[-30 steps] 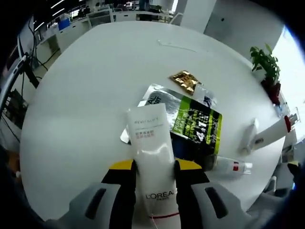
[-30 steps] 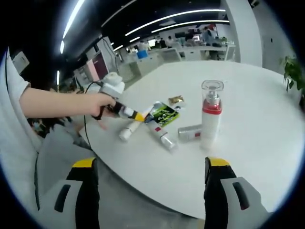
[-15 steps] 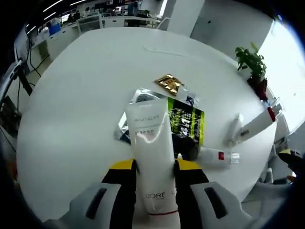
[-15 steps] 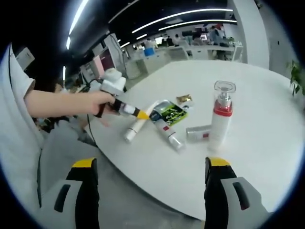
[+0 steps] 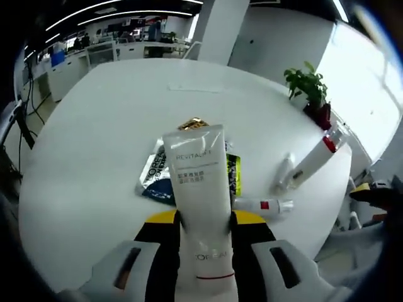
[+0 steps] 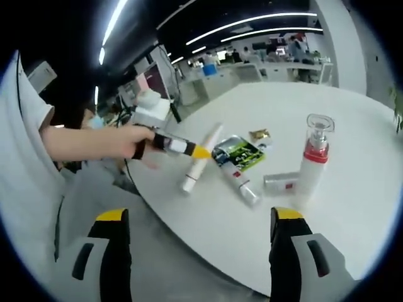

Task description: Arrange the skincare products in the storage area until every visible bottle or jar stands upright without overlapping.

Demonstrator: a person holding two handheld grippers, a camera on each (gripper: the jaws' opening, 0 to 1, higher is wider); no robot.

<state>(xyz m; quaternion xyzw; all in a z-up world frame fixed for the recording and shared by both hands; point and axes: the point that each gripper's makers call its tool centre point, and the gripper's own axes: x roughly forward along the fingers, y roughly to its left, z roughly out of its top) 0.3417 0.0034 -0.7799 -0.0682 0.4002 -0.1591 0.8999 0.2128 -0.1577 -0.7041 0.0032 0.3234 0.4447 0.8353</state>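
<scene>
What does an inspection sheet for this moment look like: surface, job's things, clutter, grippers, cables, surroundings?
Surface: round white table, bare apart from one cluster of items.
Job's things: white tube lifted off the table in the left gripper; pump bottle with red collar upright; small tube and another white tube lying flat.
Clutter: green sachet, gold packet, silver sachet, all flat.
Grippers: left gripper shut on the white tube; right gripper open, empty, short of the table edge.
Cables: dark cable hanging below the person's hand.
Surroundings: open office, desks, potted plant.
</scene>
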